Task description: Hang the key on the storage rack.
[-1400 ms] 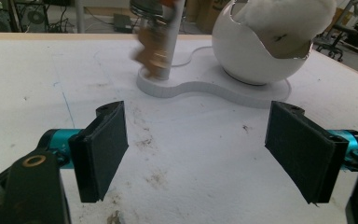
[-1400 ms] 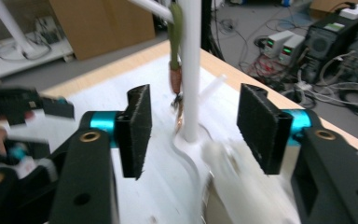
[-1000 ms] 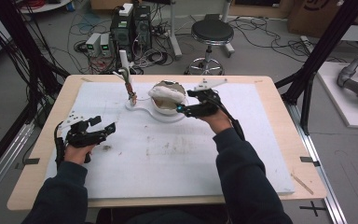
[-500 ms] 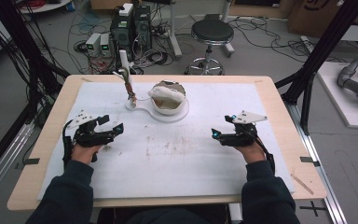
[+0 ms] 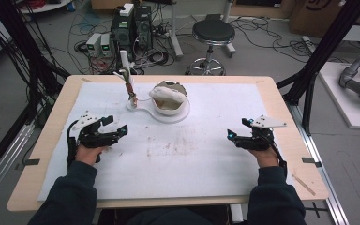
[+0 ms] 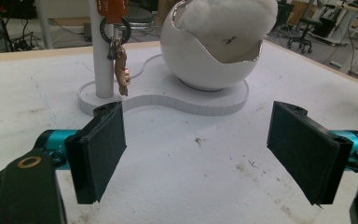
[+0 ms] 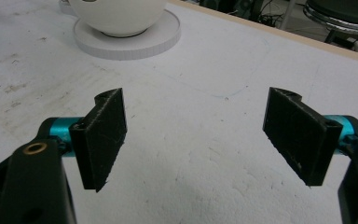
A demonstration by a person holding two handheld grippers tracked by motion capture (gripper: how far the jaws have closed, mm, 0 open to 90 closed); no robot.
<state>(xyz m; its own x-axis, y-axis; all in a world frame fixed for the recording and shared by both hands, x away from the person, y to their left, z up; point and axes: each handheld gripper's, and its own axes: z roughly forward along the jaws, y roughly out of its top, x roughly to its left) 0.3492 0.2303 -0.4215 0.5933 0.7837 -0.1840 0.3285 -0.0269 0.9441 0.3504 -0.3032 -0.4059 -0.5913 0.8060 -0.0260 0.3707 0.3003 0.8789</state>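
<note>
No writing can be read anywhere; the orange tag at the top of the white post is cut off by the frame edge. Keys hang beside the post, details blurred. The white bowl, stuffed with cotton, sits on the white base at the table's far middle. The left gripper and right gripper rest well apart, jaws spread wide, holding nothing.
</note>
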